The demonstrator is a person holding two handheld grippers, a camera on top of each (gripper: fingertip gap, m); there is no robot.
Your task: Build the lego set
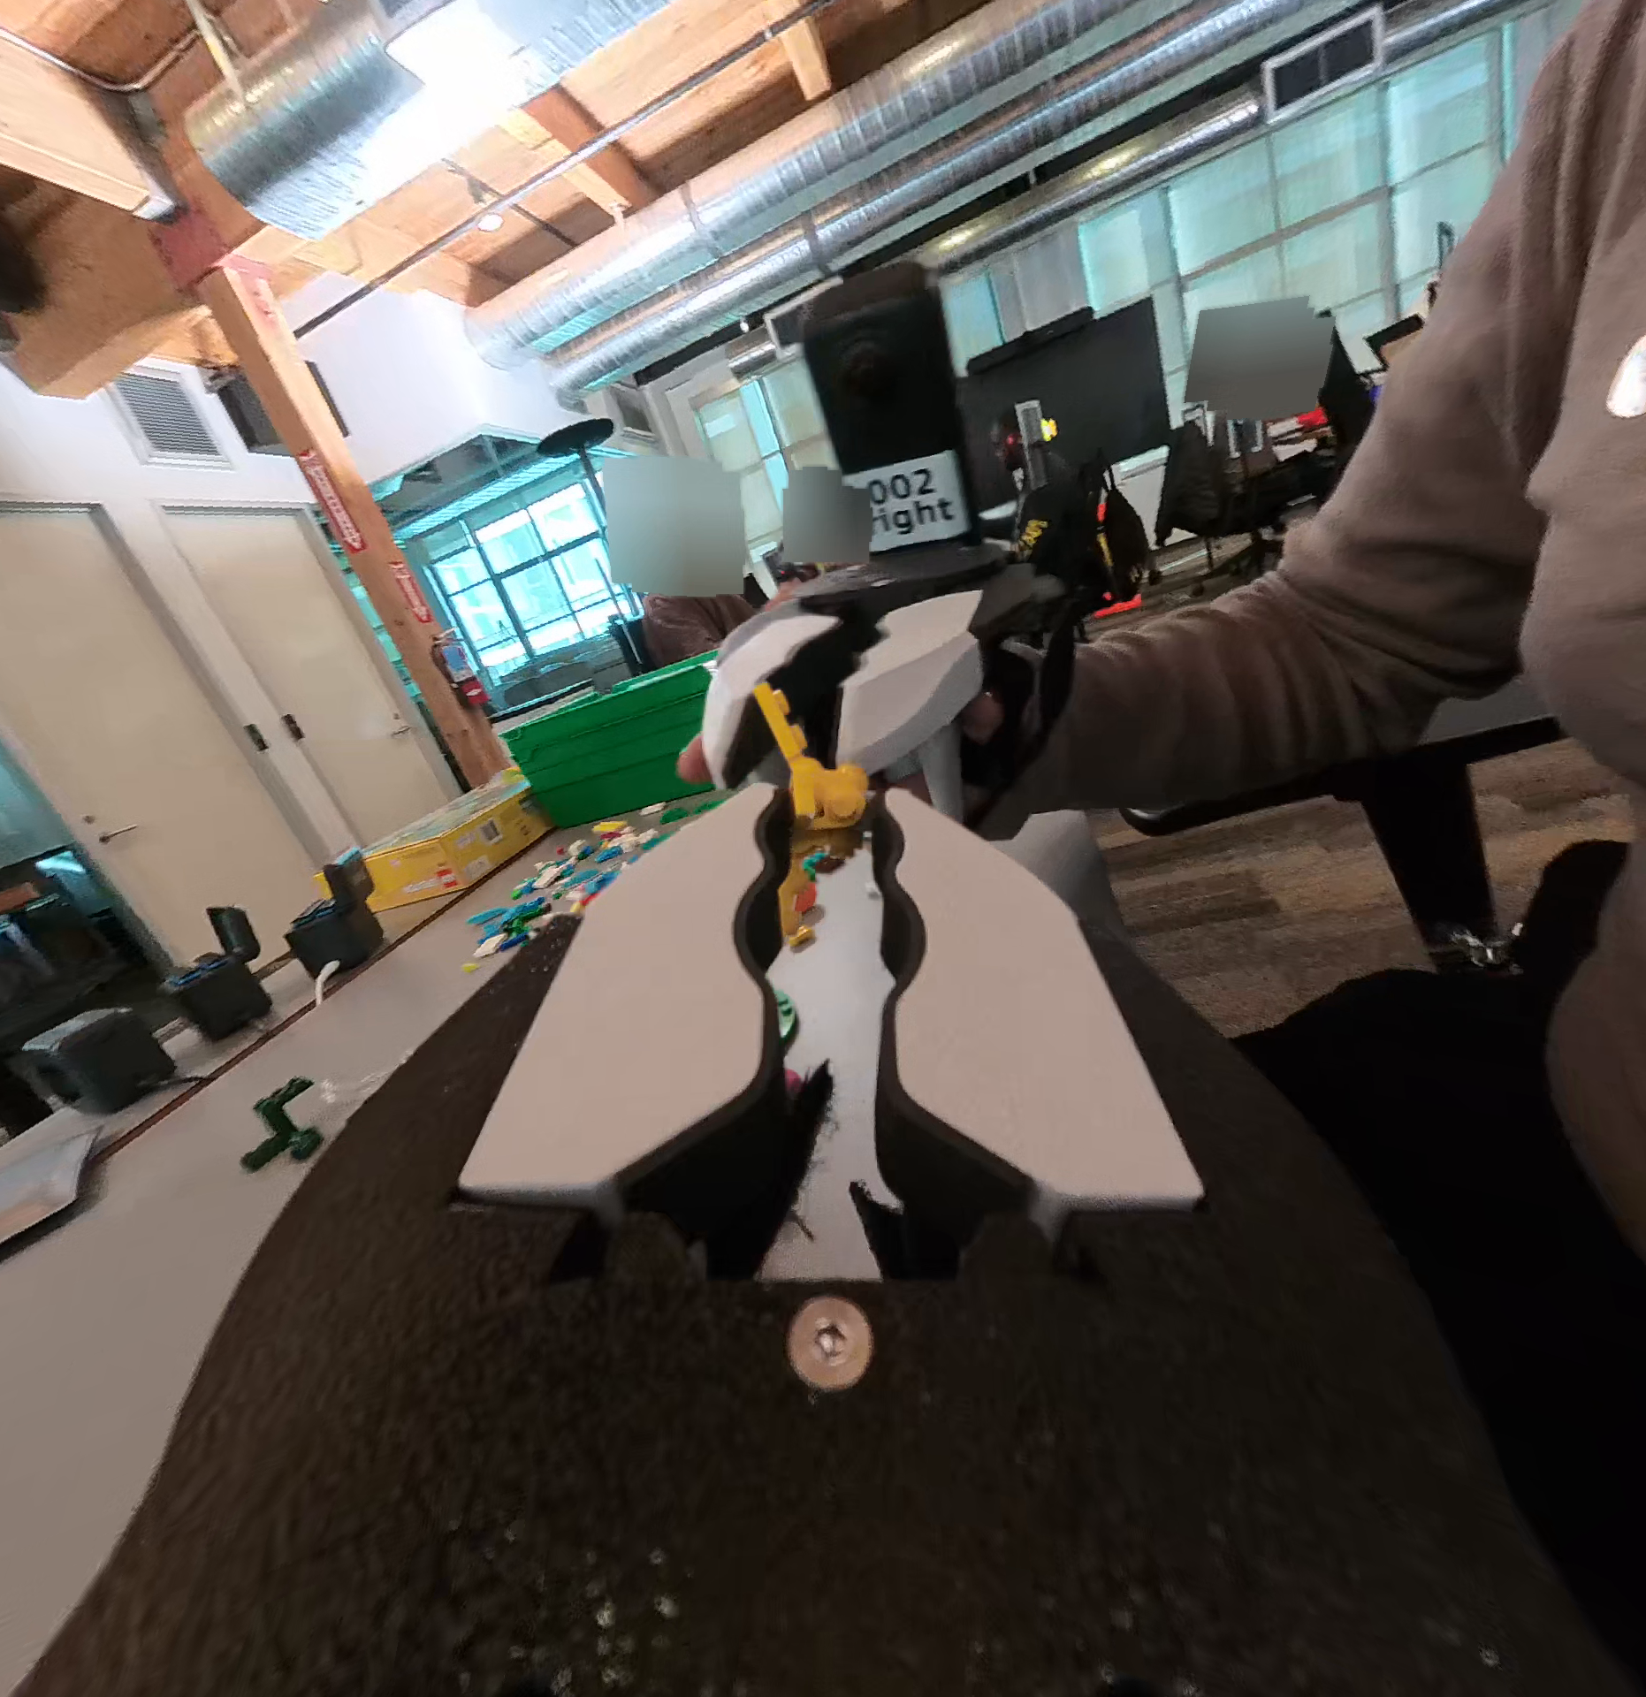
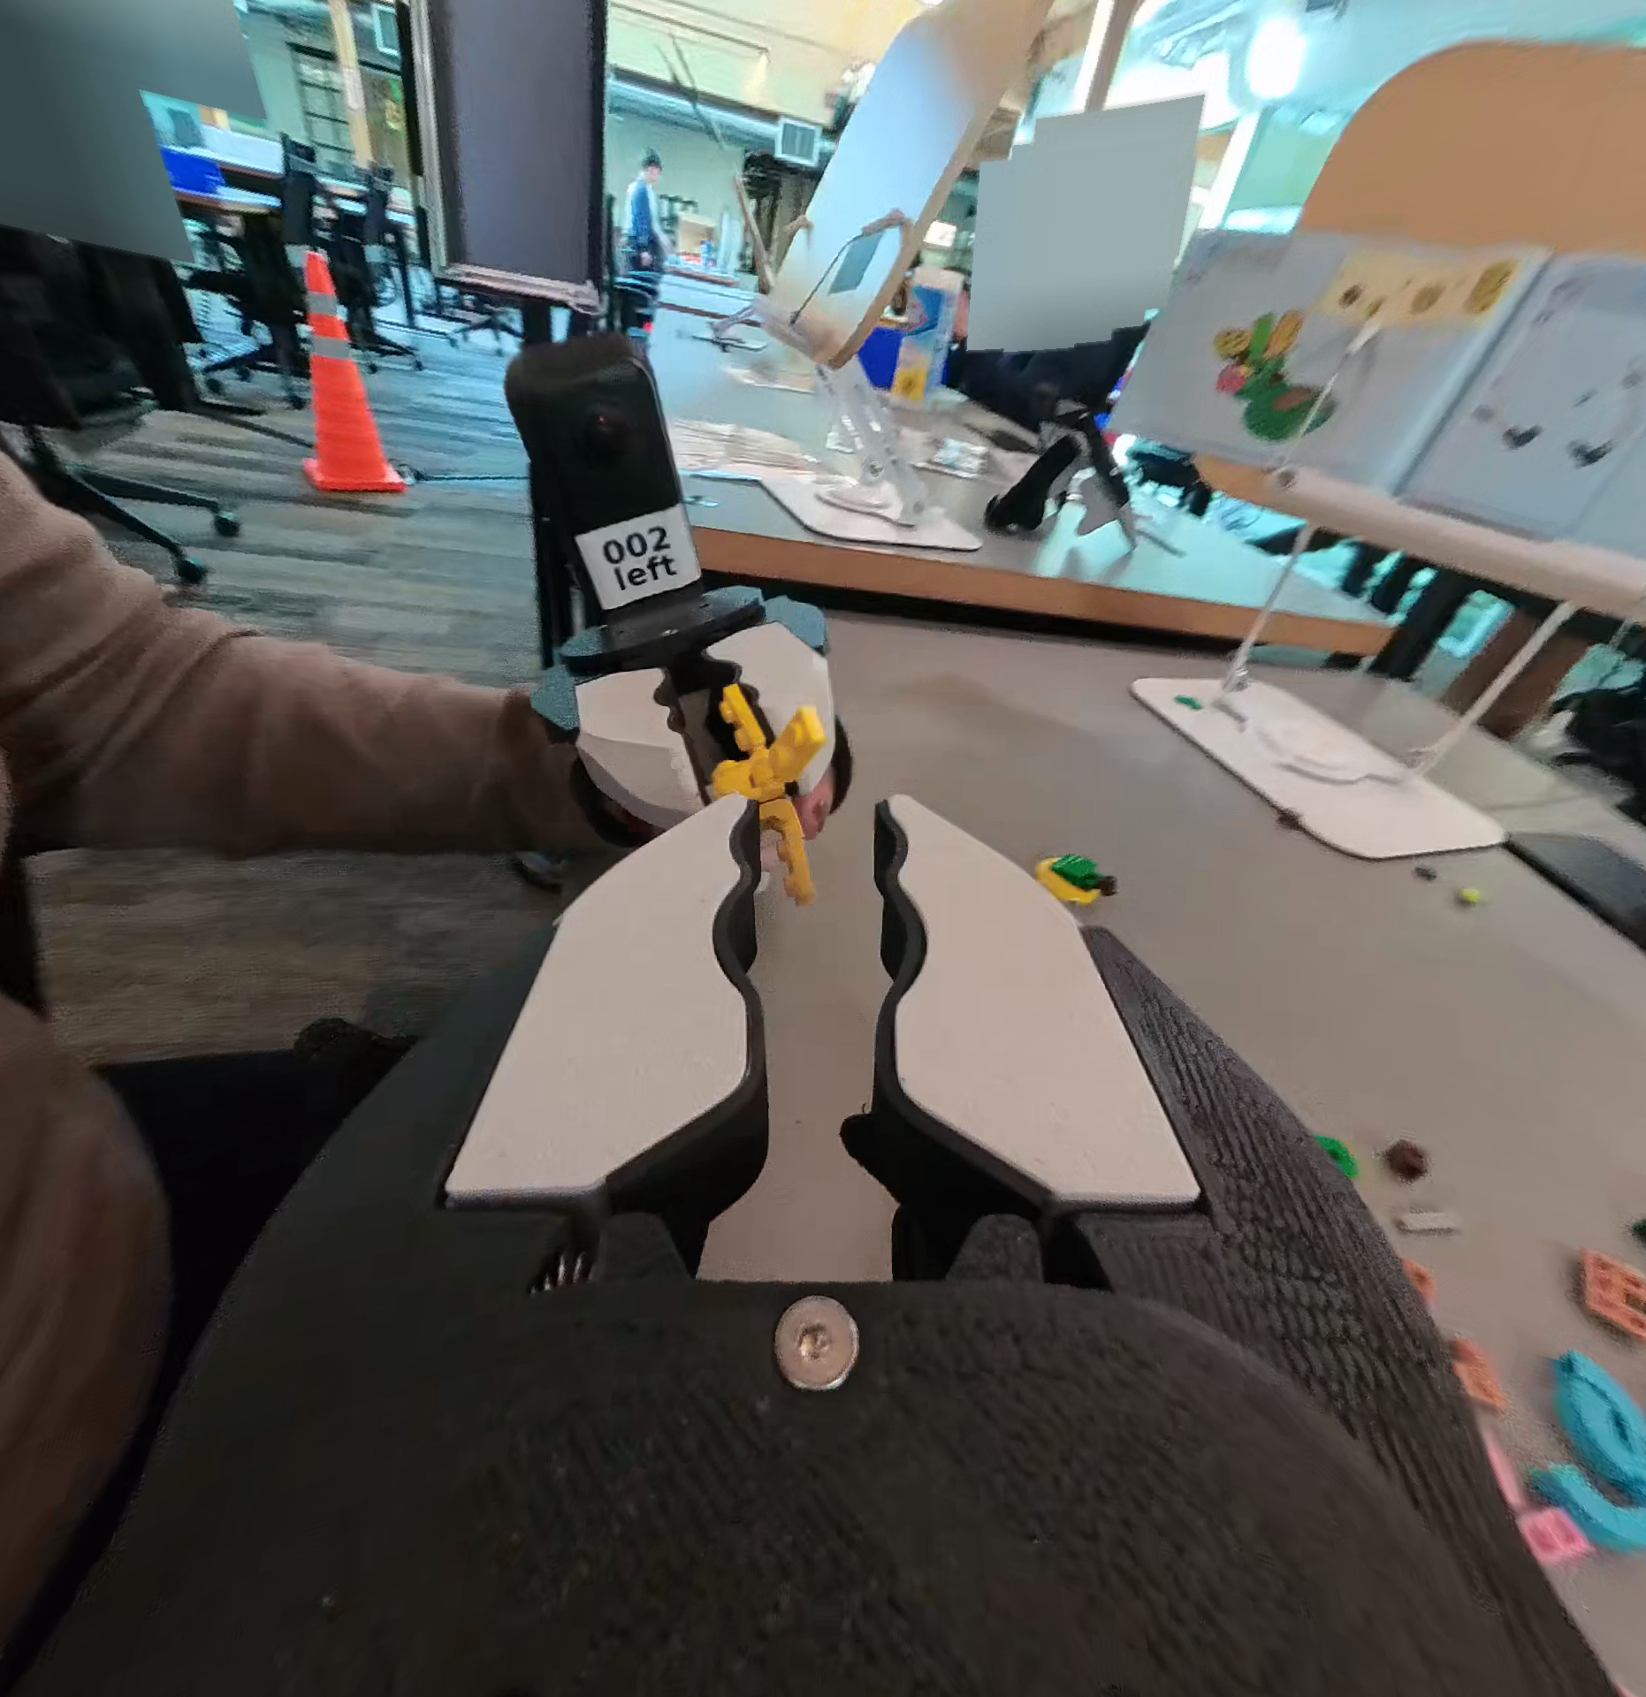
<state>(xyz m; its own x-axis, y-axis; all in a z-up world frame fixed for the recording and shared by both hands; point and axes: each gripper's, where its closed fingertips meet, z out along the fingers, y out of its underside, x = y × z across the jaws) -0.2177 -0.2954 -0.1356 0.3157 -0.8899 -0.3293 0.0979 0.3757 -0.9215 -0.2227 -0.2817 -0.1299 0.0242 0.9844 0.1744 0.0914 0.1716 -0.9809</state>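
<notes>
The left gripper [image 1: 828, 813] and right gripper [image 2: 815, 813] meet tip to tip above the near edge of the grey table [image 2: 1122, 964], with bare tabletop beyond. The yellow lego assembly [image 2: 766, 773] of thin crossed, studded arms hangs between them. Each gripper shows a narrow gap; which one pinches the assembly is hard to make out. Loose bricks [image 1: 562, 877] lie well apart.

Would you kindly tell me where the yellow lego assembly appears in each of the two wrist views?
Left wrist view: the yellow lego assembly sits just above centre, at this tool's fingertips, in front of the far tool.
Right wrist view: it sits just above centre, slightly left, in front of the far tool.
Shared landmark: the grey tabletop.
</notes>
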